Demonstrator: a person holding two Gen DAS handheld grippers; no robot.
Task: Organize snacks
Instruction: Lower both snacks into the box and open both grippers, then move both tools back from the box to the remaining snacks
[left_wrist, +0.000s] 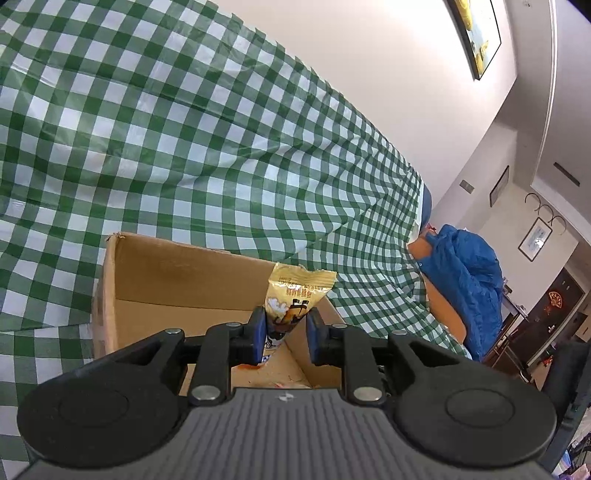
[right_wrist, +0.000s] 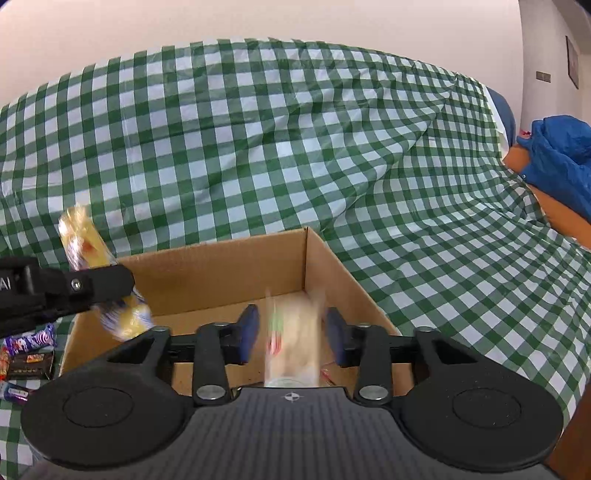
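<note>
Grippers, 2, hang over your cardboard box (right_wrist: 229, 266): left gripper (left_wrist: 284, 338) spread around the yellow packet (left_wrist: 295, 295), right gripper (right_wrist: 291, 334) spread, blurred snack (right_wrist: 291, 339) between.

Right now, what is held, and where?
Nothing is clamped: a gold packet stands between the parted jaws of the left gripper, a blurred packet between those of the right gripper.

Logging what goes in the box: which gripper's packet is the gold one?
The left gripper's: gold packet with a crimped top, over the cardboard box. The right gripper's pale packet is blurred, with red-green marks.
</note>
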